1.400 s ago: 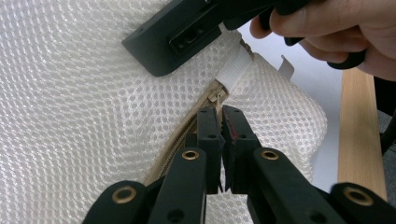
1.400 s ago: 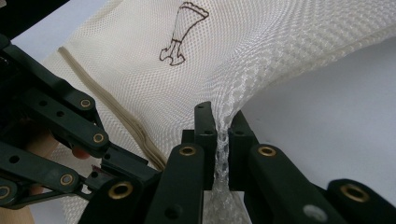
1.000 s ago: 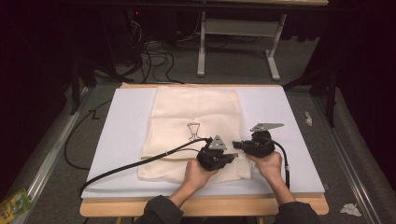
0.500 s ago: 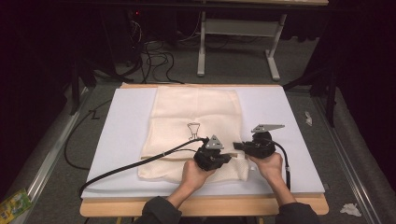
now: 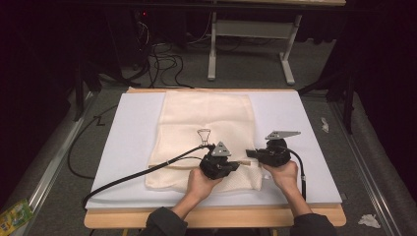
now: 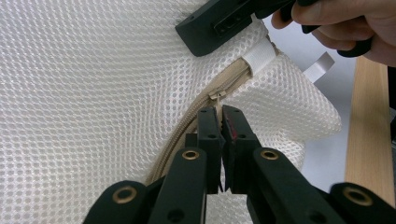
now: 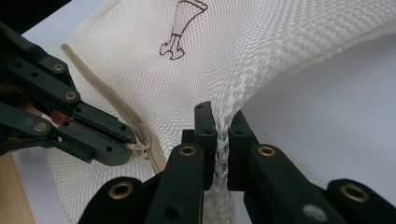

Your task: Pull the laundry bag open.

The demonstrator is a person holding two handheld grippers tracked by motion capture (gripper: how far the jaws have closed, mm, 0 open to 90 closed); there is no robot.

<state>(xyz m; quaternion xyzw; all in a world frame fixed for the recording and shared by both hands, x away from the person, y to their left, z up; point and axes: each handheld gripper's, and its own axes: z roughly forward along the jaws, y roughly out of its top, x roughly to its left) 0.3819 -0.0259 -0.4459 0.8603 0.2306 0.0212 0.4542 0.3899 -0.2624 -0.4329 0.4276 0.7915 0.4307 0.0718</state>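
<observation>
A cream mesh bag (image 5: 206, 118) lies flat on the white mat (image 5: 128, 132). A beige zipper (image 6: 180, 135) runs along its near edge. My left gripper (image 5: 237, 164) is shut on the zipper pull (image 6: 217, 96), with the jaws pressed together at the slider (image 6: 221, 112). My right gripper (image 5: 250, 154) sits just right of it, shut on a bunched fold of mesh (image 7: 223, 135) at the bag's near right corner (image 7: 221, 119). In the right gripper view the left gripper's tips (image 7: 126, 144) meet the zipper. The right gripper's jaw (image 6: 219, 25) lies on the mesh above a white tab (image 6: 259, 56).
The mat covers a wooden table whose edge (image 5: 211, 216) runs along the near side. A black cable (image 5: 128, 176) trails left from the left gripper across the mat. A small dark drawing (image 5: 203, 134) marks the bag's middle. Table legs (image 5: 212, 49) and cables stand on the floor beyond.
The left gripper has crept slightly to the left along the bag's near edge. The right gripper has stayed where it was, both still shut.
</observation>
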